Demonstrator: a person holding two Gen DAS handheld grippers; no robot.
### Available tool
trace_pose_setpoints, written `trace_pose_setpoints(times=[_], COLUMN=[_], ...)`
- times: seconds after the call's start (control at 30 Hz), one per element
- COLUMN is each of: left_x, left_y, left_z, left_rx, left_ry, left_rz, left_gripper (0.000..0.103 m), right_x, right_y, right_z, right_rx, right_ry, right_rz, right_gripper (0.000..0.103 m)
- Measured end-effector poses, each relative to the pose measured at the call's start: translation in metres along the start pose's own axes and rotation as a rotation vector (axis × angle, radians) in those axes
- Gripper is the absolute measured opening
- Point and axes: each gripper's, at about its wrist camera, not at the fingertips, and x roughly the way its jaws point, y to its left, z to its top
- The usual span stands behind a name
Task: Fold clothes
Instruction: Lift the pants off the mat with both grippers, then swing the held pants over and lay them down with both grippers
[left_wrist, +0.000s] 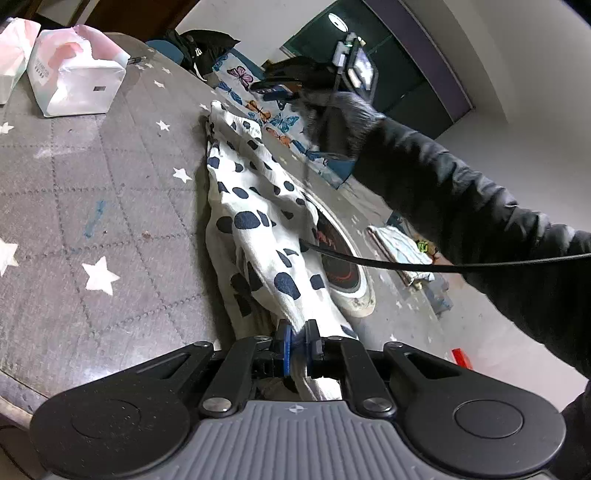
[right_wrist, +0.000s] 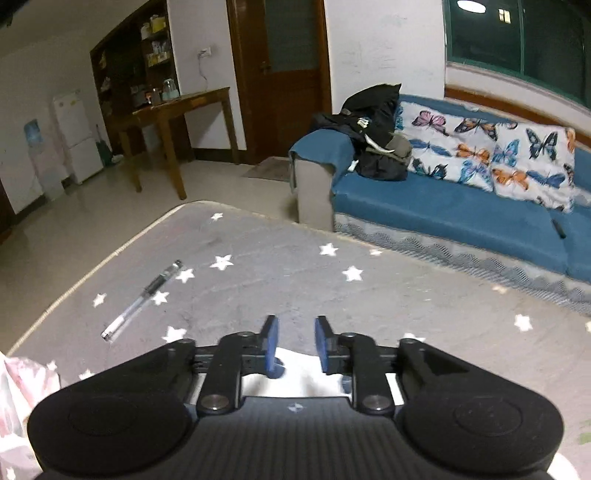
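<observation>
A white garment with dark blue spots (left_wrist: 258, 221) lies stretched along the edge of the grey star-patterned table (left_wrist: 92, 184). My left gripper (left_wrist: 298, 338) is shut on the near end of the garment and holds it slightly lifted. The right gripper shows in the left wrist view (left_wrist: 280, 88) above the garment's far end, blurred. In the right wrist view my right gripper (right_wrist: 295, 338) is open, jaws apart, above the table (right_wrist: 295, 280), with a bit of white cloth (right_wrist: 306, 376) under and behind its fingers.
Two tissue packs (left_wrist: 74, 74) sit at the table's far left. A pen (right_wrist: 142, 301) lies on the table. A blue sofa (right_wrist: 461, 214) with butterfly cushions and dark clothes stands beyond. A black cable (left_wrist: 424, 264) crosses over a round plate (left_wrist: 347, 258) on the floor.
</observation>
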Motion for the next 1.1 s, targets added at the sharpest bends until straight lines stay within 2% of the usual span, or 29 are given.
trace_pose_setpoints(times=[0.07,0.17,0.23,0.3,0.47,0.57,0.67,0.8,1.03,1.1], left_x=[0.003,0.007,0.009,0.009,0.014,0.014,0.011,0.010,0.020,0.020], left_y=[0.000,-0.001,-0.002,-0.004,-0.001,0.004,0.004,-0.001,-0.009,-0.014], left_z=[0.000,-0.001,-0.001,-0.002,-0.002,-0.001,0.000,-0.001,-0.005,-0.003], left_rx=[0.006,0.013,0.024,0.035,0.024,-0.027,-0.047,-0.037,-0.043,-0.042], left_ry=[0.003,0.006,0.008,0.011,0.021,0.026,0.011,-0.003,0.017,0.012], left_rz=[0.004,0.005,-0.001,-0.009,0.005,0.017,0.032,0.059,0.089,0.093], left_gripper=[0.009,0.009,0.009,0.009,0.009,0.011,0.014,0.027,0.023,0.018], right_x=[-0.010,-0.028,-0.039,-0.053,-0.093,-0.117,-0.144,-0.183,-0.249,-0.266], right_y=[-0.010,-0.023,-0.030,-0.038,-0.052,-0.053,-0.050,-0.043,-0.019,-0.010], right_z=[-0.002,-0.006,-0.011,-0.017,-0.049,-0.077,-0.108,-0.149,-0.214,-0.230], right_rx=[-0.012,-0.038,-0.061,-0.088,-0.170,-0.229,-0.280,-0.334,-0.419,-0.440], right_ry=[0.005,0.014,0.021,0.032,0.079,0.109,0.136,0.158,0.158,0.148], right_rz=[-0.012,-0.036,-0.045,-0.053,-0.048,-0.033,-0.001,0.061,0.171,0.200], right_gripper=[0.029,0.037,0.039,0.048,0.049,0.056,0.057,0.062,0.064,0.071])
